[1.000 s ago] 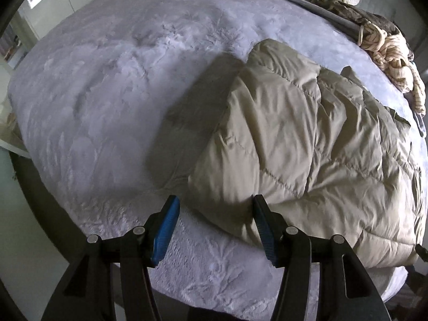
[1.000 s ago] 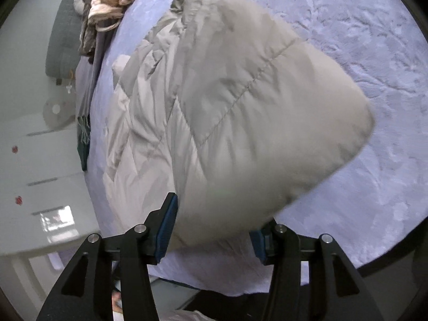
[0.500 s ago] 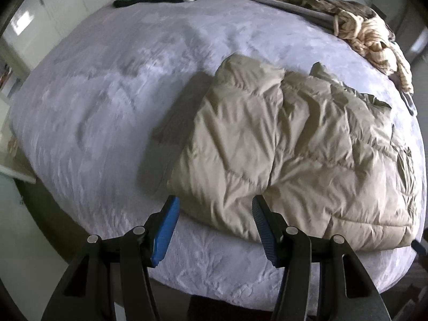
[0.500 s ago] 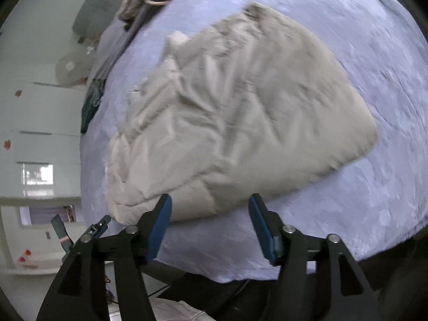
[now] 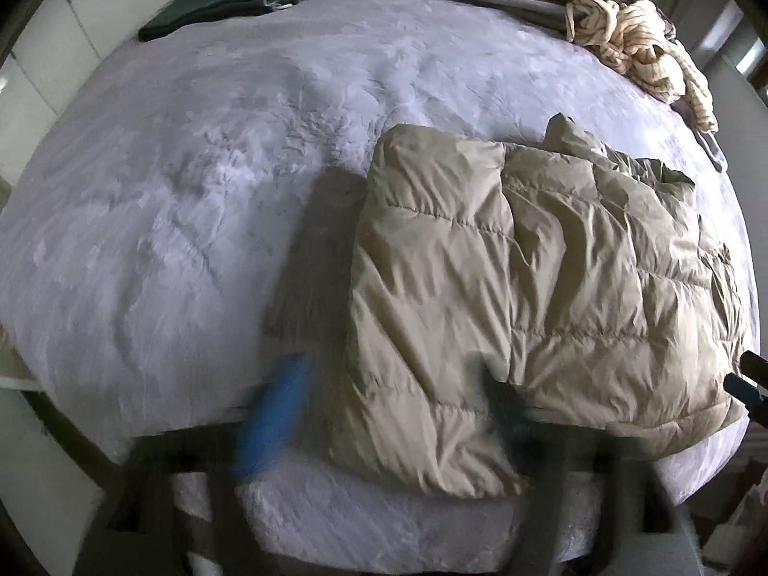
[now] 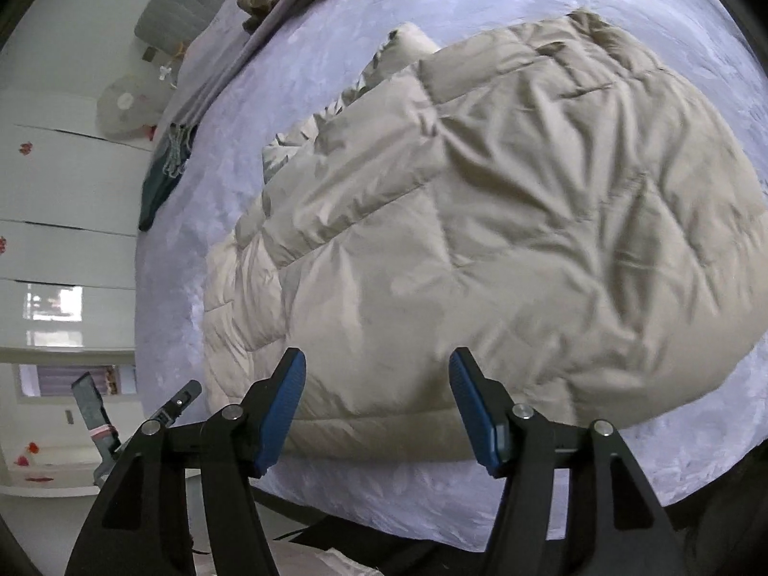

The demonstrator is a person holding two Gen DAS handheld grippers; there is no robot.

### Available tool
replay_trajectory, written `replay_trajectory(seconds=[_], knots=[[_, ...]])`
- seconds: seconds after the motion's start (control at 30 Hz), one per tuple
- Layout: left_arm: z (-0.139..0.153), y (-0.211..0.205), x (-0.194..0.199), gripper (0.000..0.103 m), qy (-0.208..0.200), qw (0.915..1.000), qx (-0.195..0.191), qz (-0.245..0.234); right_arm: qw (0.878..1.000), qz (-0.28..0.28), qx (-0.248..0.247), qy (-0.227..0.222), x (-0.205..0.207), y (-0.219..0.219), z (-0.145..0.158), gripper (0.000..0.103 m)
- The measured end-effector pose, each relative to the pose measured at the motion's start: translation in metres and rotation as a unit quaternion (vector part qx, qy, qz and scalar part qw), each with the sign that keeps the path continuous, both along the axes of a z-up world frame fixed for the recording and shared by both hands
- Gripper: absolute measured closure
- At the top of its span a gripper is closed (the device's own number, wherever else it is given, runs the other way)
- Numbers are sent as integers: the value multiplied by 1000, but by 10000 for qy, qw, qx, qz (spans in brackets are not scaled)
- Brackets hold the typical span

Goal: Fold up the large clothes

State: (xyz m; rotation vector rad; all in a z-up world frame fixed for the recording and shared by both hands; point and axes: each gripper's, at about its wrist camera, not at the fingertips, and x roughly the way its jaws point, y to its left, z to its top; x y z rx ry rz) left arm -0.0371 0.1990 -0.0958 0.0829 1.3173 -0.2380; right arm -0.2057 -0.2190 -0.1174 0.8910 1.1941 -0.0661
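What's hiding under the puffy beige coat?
The puffy beige coat lies folded on the lilac bedspread, which shows all around it. Whatever sits between its folded layers, or directly beneath it, is covered.

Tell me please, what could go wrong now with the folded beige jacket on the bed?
1. The puffy beige jacket lies near the edge of the bed; a pull toward that edge might slide it off.
2. Its top layer looks bulgy, so the fold may spring open.
3. Both the left gripper and right gripper are open and hold nothing; closing on one thin layer could undo the fold.
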Motion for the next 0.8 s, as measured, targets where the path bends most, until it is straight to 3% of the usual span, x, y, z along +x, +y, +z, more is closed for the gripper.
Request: replay_trajectory(seconds=[0.07,0.17,0.23,0.27,0.43,0.53,0.63,0.8], knots=[[0,2,5,0,-163,9999,-13,-36,10000,10,-35,89,6,6,-1,37],[-7,4,17,0,-67,9998,-96,-170,9997,17,-74,224,14,17,-5,37],[-13,7,26,0,25,9996,-201,-204,9995,26,-77,315,17,19,-9,22],[-16,8,31,0,55,9994,-274,-211,9994,16,-74,343,19,21,-11,22],[-47,20,63,0,679,9924,-978,-297,9987,-81,-110,481,28,30,-17,22],[-73,25,78,0,1230,9777,-1656,-400,9982,-148,-144,562,31,32,-22,22],[-99,18,85,0,1756,9574,-2175,-724,9978,-178,-178,614,32,32,-25,22],[-128,-14,93,0,2361,9259,-2684,-1223,9972,-185,-229,686,34,33,-30,22]])
